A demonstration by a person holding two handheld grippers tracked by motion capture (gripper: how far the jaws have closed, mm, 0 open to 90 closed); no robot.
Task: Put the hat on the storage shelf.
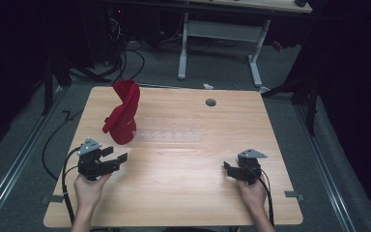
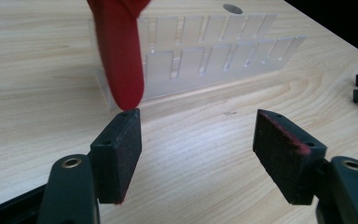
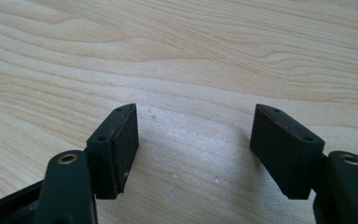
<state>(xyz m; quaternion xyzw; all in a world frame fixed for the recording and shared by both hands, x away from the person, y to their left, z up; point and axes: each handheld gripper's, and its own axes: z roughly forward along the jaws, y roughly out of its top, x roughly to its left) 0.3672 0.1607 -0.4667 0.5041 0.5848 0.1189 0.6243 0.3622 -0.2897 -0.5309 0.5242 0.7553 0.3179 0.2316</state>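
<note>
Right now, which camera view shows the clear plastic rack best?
The left gripper view: the clear plastic rack stands close, its rows of slots plain, behind the hanging red cloth. In the high view the rack is faint. The right gripper view looks at bare table.

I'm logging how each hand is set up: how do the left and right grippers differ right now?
The left gripper sits close to the red cloth draped on the clear rack; the right gripper sits apart over bare table. The left's pads show red smears; the right's pads look darker. Both are open, holding nothing.
</note>
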